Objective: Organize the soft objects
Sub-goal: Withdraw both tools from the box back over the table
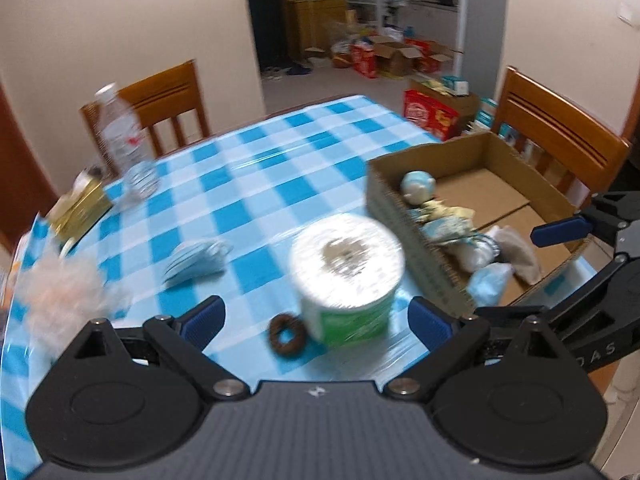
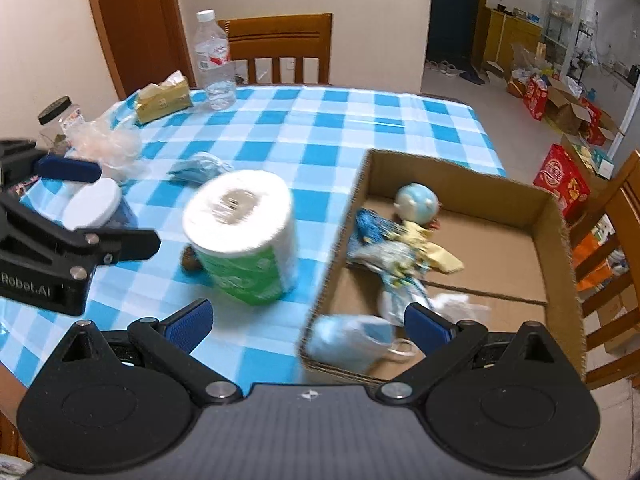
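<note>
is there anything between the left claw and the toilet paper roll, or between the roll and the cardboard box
Almost nothing. The left claw is open with the toilet paper roll right ahead; only a small brown ring lies on the tablecloth at the roll's base, touching or nearly so. The cardboard box sits just right of the roll, with only its near wall to clear.

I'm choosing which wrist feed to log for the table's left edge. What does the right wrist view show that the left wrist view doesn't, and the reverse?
Only the right wrist view shows the black-lidded jar and the white lid near the left gripper.

Only the left wrist view shows the brown ring whole, and the right gripper over the box.

Both show the paper roll, loose mask, bottle, tissue pack, and the box holding the doll and another mask.
</note>
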`<control>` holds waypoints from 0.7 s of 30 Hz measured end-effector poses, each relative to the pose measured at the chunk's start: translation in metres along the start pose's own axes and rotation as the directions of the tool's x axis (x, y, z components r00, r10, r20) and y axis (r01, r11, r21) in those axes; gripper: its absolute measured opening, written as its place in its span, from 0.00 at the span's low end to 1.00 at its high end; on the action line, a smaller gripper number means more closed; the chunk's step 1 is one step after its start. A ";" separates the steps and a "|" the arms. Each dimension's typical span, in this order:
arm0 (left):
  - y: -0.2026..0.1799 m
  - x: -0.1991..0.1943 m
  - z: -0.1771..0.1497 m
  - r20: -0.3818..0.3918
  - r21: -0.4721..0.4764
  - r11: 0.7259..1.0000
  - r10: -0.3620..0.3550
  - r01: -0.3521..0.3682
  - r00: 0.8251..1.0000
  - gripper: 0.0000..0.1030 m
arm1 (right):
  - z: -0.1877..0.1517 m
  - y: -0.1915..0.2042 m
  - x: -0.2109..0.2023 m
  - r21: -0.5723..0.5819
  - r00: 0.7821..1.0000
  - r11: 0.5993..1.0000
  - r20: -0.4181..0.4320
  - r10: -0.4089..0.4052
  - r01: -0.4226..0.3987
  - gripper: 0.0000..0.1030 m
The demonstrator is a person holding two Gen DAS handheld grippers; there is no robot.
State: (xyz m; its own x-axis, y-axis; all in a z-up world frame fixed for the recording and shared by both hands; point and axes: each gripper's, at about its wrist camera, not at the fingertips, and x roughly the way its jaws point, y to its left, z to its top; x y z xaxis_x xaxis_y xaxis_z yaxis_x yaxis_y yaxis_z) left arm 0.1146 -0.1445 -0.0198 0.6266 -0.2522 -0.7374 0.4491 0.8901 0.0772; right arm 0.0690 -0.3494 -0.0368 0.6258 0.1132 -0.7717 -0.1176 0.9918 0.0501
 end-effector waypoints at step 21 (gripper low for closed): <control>0.156 -0.024 -0.069 -0.023 -0.171 0.983 0.068 -0.071 0.997 0.95 | 0.043 0.146 0.017 -0.093 1.000 0.996 -0.024 -0.016 0.014 1.00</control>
State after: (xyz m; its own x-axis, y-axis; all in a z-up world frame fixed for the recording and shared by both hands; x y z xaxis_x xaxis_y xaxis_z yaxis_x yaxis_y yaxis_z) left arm 0.1262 0.0267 -0.0366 0.6408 -0.1821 -0.7458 0.2877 0.9576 0.0135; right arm 0.0950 -0.2001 -0.0153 0.6089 0.0959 -0.7874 -0.1803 0.9834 -0.0197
